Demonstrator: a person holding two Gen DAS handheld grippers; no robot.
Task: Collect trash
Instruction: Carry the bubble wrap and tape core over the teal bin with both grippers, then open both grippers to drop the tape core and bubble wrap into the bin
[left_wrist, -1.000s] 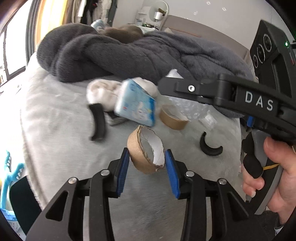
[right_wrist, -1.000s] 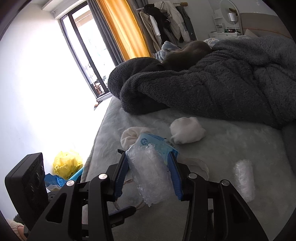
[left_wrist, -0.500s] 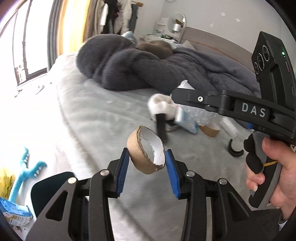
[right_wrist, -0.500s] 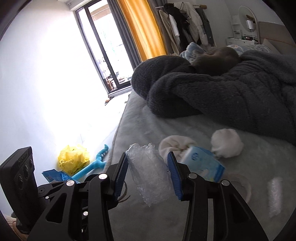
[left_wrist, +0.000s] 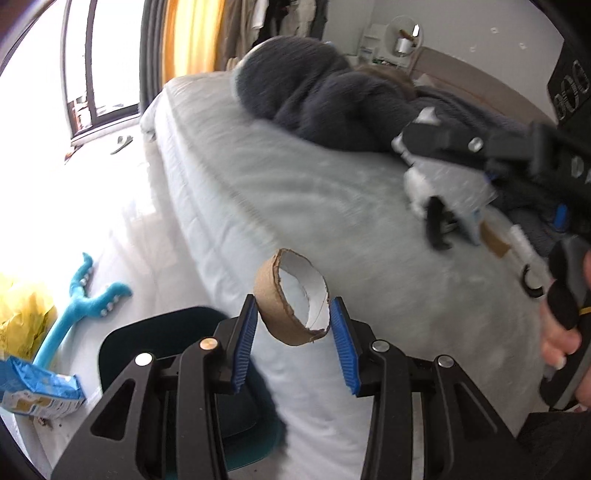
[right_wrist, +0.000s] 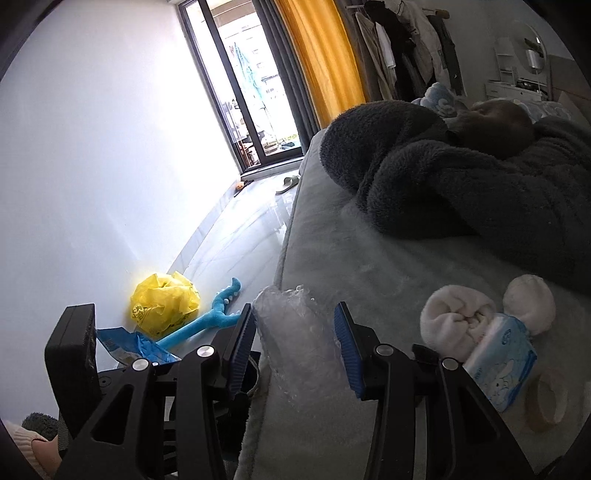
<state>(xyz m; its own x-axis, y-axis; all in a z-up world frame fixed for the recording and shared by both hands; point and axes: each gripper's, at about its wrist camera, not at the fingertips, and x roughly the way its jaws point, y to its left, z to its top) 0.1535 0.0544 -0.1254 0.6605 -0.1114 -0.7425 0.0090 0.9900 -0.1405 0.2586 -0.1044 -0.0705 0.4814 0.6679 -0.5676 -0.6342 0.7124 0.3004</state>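
My left gripper (left_wrist: 293, 326) is shut on a torn brown cardboard tape ring (left_wrist: 290, 301), held in the air over the bed's edge above a dark blue bin (left_wrist: 177, 343). My right gripper (right_wrist: 293, 349) is shut on a clear crumpled bubble-wrap piece (right_wrist: 295, 343), also near the bed's edge; it shows at the right of the left wrist view (left_wrist: 476, 147). On the bed lie a blue tissue pack (right_wrist: 504, 360), a second tape ring (right_wrist: 546, 400) and a black curved piece (left_wrist: 532, 282).
A dark grey fluffy blanket (right_wrist: 461, 184) covers the far bed. White rolled socks (right_wrist: 454, 323) sit by the tissue pack. On the floor lie a yellow bag (right_wrist: 164, 304), a blue plush toy (right_wrist: 210, 321) and a blue packet (left_wrist: 37, 391).
Both grippers have swung left, away from the bed's clutter and toward the bed's edge and floor, each still holding its item. The dark blue bin has come under the left gripper.
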